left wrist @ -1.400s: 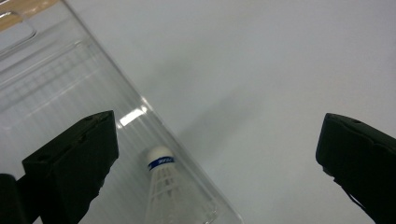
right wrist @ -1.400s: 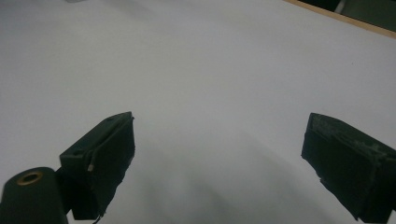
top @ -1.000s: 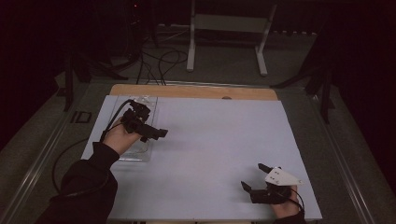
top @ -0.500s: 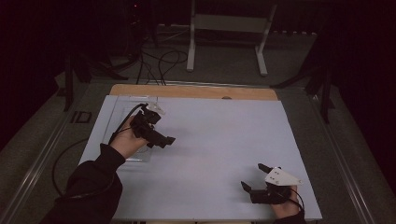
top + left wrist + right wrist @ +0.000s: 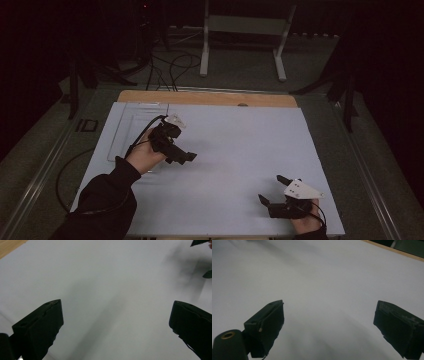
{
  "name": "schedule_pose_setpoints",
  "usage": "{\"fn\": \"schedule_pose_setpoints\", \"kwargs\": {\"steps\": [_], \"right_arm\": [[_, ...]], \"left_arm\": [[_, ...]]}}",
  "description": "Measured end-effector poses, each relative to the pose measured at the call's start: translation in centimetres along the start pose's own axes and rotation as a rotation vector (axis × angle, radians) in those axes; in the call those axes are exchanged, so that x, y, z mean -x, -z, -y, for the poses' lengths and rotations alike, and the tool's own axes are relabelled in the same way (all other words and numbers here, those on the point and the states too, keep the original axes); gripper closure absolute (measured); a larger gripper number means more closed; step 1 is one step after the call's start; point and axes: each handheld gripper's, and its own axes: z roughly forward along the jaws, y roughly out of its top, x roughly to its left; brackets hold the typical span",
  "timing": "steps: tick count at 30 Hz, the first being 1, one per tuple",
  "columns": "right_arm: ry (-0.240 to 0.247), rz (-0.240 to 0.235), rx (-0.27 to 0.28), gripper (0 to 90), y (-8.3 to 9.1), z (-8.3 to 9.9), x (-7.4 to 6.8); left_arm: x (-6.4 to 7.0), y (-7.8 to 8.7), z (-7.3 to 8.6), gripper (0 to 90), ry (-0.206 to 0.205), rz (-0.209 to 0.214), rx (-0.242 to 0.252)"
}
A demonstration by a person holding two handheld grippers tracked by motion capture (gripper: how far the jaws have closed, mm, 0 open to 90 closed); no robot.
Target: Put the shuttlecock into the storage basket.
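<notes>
Left gripper (image 5: 186,158) held over the desk's (image 5: 235,145) left half, just beside a clear flat tray (image 5: 131,125) lying near the far-left corner; jaws wide apart, nothing between them, pointing toward the near-right. Tray's long axis runs near-to-far along the left edge. Right gripper (image 5: 270,190) sits near the near-right corner, jaws spread wide, empty, pointing left.

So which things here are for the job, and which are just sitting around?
For the job:
left gripper, jaws open
right gripper, jaws open
clear tray, close to the left gripper, at the white table cover's far left

Just sitting around:
white metal stand on the floor
floor cables
</notes>
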Motion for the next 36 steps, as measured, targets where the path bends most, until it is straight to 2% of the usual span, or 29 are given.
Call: {"fn": "schedule_pose_setpoints", "kwargs": {"steps": [4, 9, 16, 19, 29, 36], "right_arm": [[0.002, -0.001, 0.001, 9.5, 0.0, 0.0, 0.0], [0.004, 0.001, 0.000, 9.5, 0.0, 0.0, 0.0], [0.002, 0.000, 0.001, 9.5, 0.0, 0.0, 0.0], [0.003, 0.001, 0.001, 9.5, 0.0, 0.0, 0.0], [0.005, -0.004, -0.002, 9.5, -0.1, 0.0, 0.0], [0.003, -0.007, -0.002, 9.5, -0.1, 0.0, 0.0]], "left_arm": [[0.6, -0.2, 0.0, 0.1, -0.014, 0.018, 0.009], [1.3, -0.7, -0.1, 0.0, -0.041, 0.044, -0.004], [2.2, -1.3, 0.1, 0.1, -0.060, 0.073, 0.013], [2.5, -1.7, 0.4, 0.0, -0.067, 0.069, 0.002], [3.3, -2.8, 1.7, 0.1, -0.088, 0.100, -0.009], [3.6, -3.3, 2.7, 0.1, -0.095, 0.122, 0.012]]}}
